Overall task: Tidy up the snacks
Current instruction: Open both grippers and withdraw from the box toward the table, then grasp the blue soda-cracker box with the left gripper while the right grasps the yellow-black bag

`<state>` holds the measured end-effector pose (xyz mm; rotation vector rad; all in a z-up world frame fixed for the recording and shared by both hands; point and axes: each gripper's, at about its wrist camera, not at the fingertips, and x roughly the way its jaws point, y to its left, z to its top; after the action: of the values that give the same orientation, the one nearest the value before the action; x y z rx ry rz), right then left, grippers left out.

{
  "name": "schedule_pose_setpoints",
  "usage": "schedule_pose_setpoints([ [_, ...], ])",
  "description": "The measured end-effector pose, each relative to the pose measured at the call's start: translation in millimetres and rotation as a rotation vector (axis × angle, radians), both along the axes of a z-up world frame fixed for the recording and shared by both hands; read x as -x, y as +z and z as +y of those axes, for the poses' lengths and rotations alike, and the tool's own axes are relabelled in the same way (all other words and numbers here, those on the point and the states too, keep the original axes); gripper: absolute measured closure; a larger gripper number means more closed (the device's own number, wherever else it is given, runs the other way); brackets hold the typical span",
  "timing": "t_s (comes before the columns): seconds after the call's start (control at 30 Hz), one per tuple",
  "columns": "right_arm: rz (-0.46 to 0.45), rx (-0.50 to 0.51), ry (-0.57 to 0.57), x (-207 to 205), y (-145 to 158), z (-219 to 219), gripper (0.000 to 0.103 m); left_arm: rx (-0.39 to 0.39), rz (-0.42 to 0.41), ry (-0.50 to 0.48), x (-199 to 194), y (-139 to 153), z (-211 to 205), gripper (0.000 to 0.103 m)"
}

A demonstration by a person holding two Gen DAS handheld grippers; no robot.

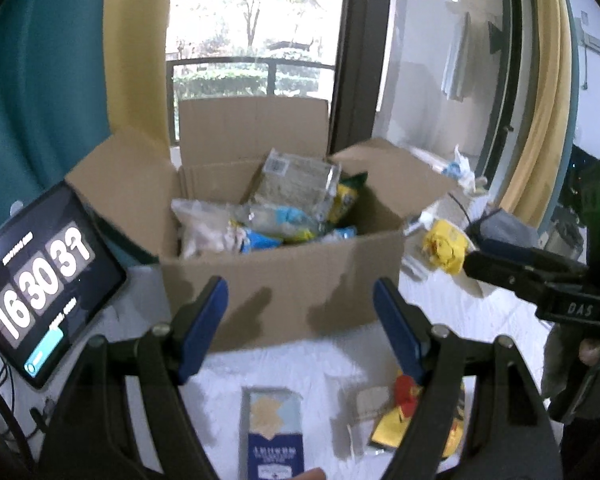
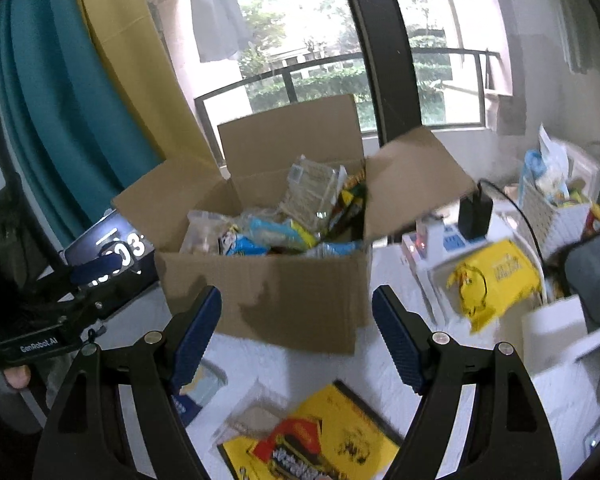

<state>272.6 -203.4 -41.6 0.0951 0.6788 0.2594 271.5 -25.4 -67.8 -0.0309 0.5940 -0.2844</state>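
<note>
On the white table surface (image 1: 300, 364), the open brown cardboard box (image 1: 284, 280) of snack packets stands ahead of both my grippers. My left gripper (image 1: 300, 320) and right gripper (image 2: 298, 320) each stand with jaws apart, nothing between them. Only the left view shows the blue-and-white carton (image 1: 274, 432); only the right shows the yellow flat packet (image 2: 324, 440) clearly. Packet labels are blurred.

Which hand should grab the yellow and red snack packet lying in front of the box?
Probably the right gripper: it is open, and the yellow and red packet lies just below its fingers, while the left gripper sees it off to one side.
</note>
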Motion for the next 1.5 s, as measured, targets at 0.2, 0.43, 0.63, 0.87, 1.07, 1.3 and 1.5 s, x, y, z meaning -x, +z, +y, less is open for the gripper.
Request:
schedule_pose_setpoints([
  [0.2, 0.048, -0.015, 0.007, 20, -18, -9, 0.022, -0.028, 0.046, 0.002, 19, -28, -4, 0.027],
  [0.43, 0.129, -0.075, 0.001, 45, -49, -25, 0.022, -0.043, 0.156, 0.048, 25, -73, 5, 0.027],
  [0.63, 0.203, -0.112, -0.042, 60, -77, -42, 0.022, -0.052, 0.218, 0.071, 29, -101, 11, 0.027],
  [0.87, 0.322, -0.166, -0.066, 74, -113, -51, 0.022, -0.092, 0.256, 0.077, 33, -123, 14, 0.026],
  [1.07, 0.385, -0.229, -0.051, 64, -129, -46, 0.022, -0.097, 0.286, 0.064, 25, -134, 14, 0.027],
  [1.3, 0.371, -0.200, -0.033, 47, -140, -28, 0.022, -0.125, 0.315, 0.044, 18, -150, 9, 0.027],
  [1.5, 0.356, -0.173, -0.034, 40, -143, -19, 0.024, -0.138, 0.302, 0.014, 18, -152, 2, 0.036],
])
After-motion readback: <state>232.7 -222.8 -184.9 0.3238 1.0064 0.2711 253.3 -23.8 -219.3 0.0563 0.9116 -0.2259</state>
